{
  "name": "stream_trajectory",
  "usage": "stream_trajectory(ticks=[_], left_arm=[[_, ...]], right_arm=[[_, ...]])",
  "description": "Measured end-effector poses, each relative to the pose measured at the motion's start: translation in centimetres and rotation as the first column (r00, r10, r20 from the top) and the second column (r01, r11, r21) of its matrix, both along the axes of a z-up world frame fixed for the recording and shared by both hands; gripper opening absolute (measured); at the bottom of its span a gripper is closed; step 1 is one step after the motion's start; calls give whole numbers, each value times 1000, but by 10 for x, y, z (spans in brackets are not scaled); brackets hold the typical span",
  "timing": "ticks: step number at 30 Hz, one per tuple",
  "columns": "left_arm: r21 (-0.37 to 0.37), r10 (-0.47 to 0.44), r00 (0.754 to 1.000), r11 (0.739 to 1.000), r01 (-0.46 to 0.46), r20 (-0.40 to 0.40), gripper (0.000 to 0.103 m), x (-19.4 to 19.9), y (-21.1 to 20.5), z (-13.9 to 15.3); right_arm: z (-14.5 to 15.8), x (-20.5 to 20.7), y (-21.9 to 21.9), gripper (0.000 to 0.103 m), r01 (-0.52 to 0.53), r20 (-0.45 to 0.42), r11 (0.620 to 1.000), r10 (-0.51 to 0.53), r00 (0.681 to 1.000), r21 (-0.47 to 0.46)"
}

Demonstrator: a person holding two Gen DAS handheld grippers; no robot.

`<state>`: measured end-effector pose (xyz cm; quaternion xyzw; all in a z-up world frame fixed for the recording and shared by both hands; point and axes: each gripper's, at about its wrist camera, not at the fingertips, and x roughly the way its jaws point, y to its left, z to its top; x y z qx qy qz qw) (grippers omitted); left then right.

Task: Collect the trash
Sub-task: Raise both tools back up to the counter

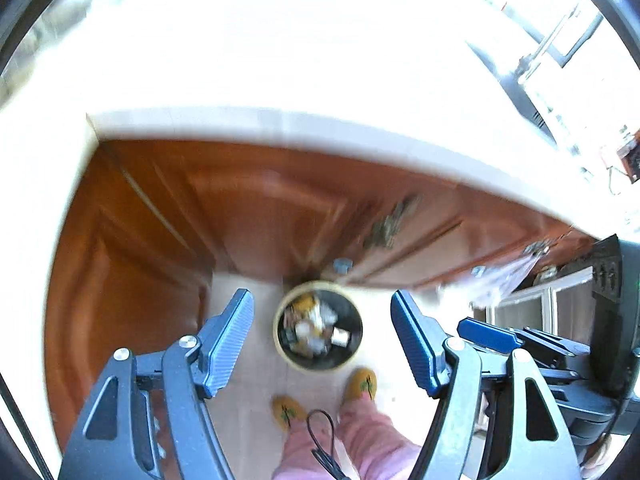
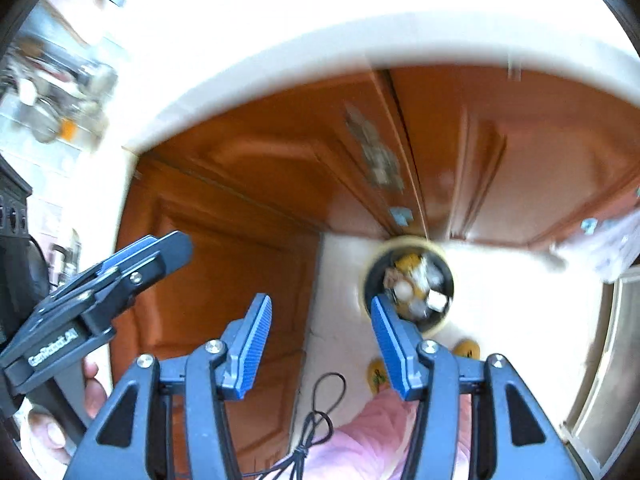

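Note:
A round bin (image 1: 316, 366) with a cream rim and dark inside stands on the pale floor far below, against the wooden cabinets. It holds crumpled paper and wrappers (image 1: 312, 328). My left gripper (image 1: 322, 296) hangs high above it, open, with nothing between its blue pads. In the right wrist view the same bin (image 2: 404, 240) lies to the right of my right gripper (image 2: 320, 300), which is open and empty too. The right gripper's blue finger (image 1: 488, 334) shows at the right of the left wrist view. The left gripper's finger (image 2: 140, 256) shows at the left of the right wrist view. Both views are blurred.
A white countertop edge (image 1: 280, 124) juts out over brown cabinet doors (image 1: 248, 208). A clear plastic bag (image 1: 504, 280) hangs at the right. A person's pink trouser legs (image 1: 360, 436) and yellow slippers (image 1: 362, 384) stand just before the bin. A black cable (image 2: 316, 420) dangles below.

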<state>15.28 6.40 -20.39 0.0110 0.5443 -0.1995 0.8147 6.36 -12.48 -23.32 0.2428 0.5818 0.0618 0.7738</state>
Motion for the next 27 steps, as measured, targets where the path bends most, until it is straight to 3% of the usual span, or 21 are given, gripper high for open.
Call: stream_trajectory(ticks=[5, 11, 15, 19, 24, 27], left_arm=[[-21, -5, 988, 1000, 9, 152, 75, 13, 5, 71], [-46, -12, 952, 999, 28, 305, 75, 33, 10, 156], [-27, -30, 906, 999, 45, 422, 83, 40, 11, 215], [12, -58, 862, 998, 60, 503, 84, 50, 12, 260], [88, -90, 801, 995, 47, 592, 85, 70, 3, 307], [117, -102, 780, 992, 37, 618, 88, 86, -4, 325]], right_arm=[[69, 12, -4, 52, 29, 128, 1000, -28, 991, -4], [148, 36, -11, 52, 82, 255, 996, -69, 964, -39], [206, 54, -15, 52, 105, 343, 992, -75, 936, -72], [258, 76, -17, 52, 116, 409, 987, -60, 910, -112], [301, 109, -22, 52, 127, 456, 983, -54, 889, -131], [314, 127, -34, 52, 133, 464, 985, -66, 883, -114]])
